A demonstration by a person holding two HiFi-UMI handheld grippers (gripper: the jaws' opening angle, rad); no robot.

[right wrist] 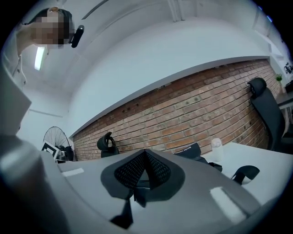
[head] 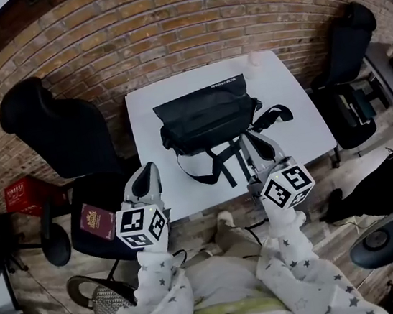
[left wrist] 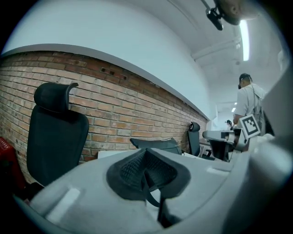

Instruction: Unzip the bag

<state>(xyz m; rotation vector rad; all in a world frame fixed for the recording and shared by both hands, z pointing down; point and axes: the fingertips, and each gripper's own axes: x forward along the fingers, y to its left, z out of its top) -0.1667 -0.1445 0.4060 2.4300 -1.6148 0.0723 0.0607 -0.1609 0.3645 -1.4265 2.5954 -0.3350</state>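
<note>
A black bag (head: 206, 119) lies in the middle of a white table (head: 292, 92), its straps (head: 219, 165) trailing toward the front edge. My left gripper (head: 148, 169) hovers over the table's front left corner, shut and empty. My right gripper (head: 251, 139) is over the straps at the bag's front right, also shut with nothing in it. In the left gripper view the closed pads (left wrist: 146, 176) point level at the bag (left wrist: 155, 145) beyond. The right gripper view shows shut pads (right wrist: 145, 171), with the bag (right wrist: 188, 150) and a strap loop (right wrist: 245, 173) ahead.
A small white bottle (head: 254, 59) stands at the table's back edge. Black office chairs stand left (head: 62, 128) and right (head: 347, 44) of the table. A red booklet (head: 97, 222) lies on the left chair's seat. A brick wall runs behind. A person (left wrist: 249, 100) stands at the right.
</note>
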